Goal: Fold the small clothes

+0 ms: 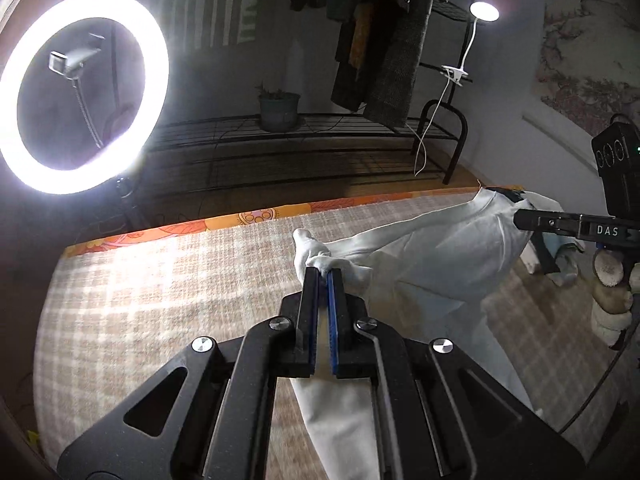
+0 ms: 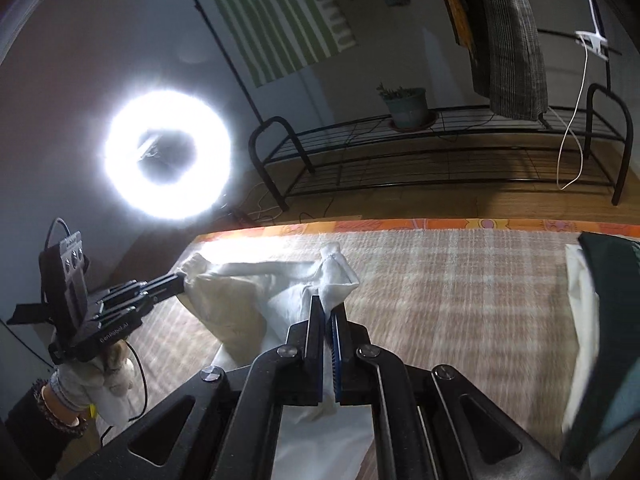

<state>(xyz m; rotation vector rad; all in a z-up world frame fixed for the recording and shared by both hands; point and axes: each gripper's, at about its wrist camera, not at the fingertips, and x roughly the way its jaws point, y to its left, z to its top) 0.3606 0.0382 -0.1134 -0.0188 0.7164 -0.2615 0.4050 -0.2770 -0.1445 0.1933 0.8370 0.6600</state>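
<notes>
Both tongs are clamped on one white garment (image 1: 432,248), which hangs stretched between them above a checked beige blanket (image 1: 160,280) with an orange patterned border (image 1: 256,216). In the left wrist view the left tongs (image 1: 323,274) are closed on a bunched corner of the white cloth, a knot of fabric bulging just past the tips, and the rest of the garment runs off to the right and drapes down under the tool. At the far right of that view the right tongs (image 1: 520,218) pinch the other corner, with the person's gloved hand (image 1: 610,280) on the handle below. In the right wrist view the right tongs (image 2: 327,306) are shut on a gathered tuft of the same cloth, and the left tongs (image 2: 182,280) come in from the left gripping the opposite corner; the fabric sags between the two grips and its lower part lies on the blanket. A gloved hand (image 2: 100,380) with a beaded bracelet holds the left tool. A lit ring light (image 1: 80,92) stands off the left side of the blanket, and a black wire rack (image 2: 440,152) with a potted plant (image 2: 406,106) stands behind on the wooden floor. At the right edge of the right wrist view a dark green cloth (image 2: 612,320) lies over something white on the blanket, blurred.
</notes>
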